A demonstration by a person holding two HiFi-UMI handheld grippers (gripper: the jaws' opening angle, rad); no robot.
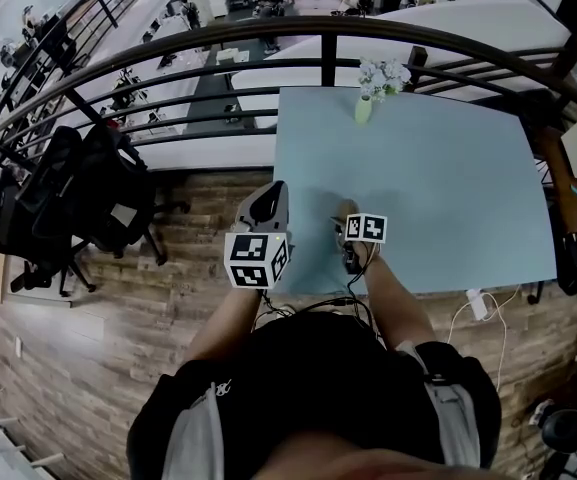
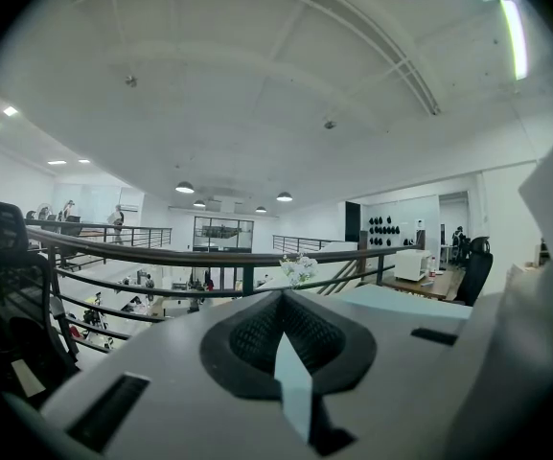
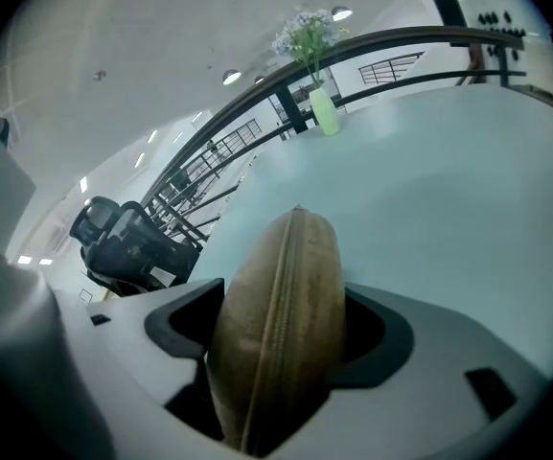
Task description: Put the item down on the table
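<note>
A brown zippered pouch [image 3: 278, 319] stands on edge between the jaws of my right gripper [image 3: 281, 362], which is shut on it. In the head view that gripper [image 1: 352, 232] is over the near left part of the pale blue table [image 1: 448, 188], and its body hides most of the pouch. From the right gripper view the pouch looks close above the tabletop [image 3: 449, 190]; I cannot tell whether it touches. My left gripper [image 1: 265, 206] is held up beside the table's left edge, over the floor. Its jaws [image 2: 290, 381] look shut with nothing in them.
A green vase with flowers [image 1: 366, 103] stands at the table's far edge, also in the right gripper view [image 3: 322, 113]. A curved black railing [image 1: 328, 43] runs behind the table. Black office chairs [image 1: 68, 198] stand at the left. A white power strip [image 1: 478, 304] lies on the floor.
</note>
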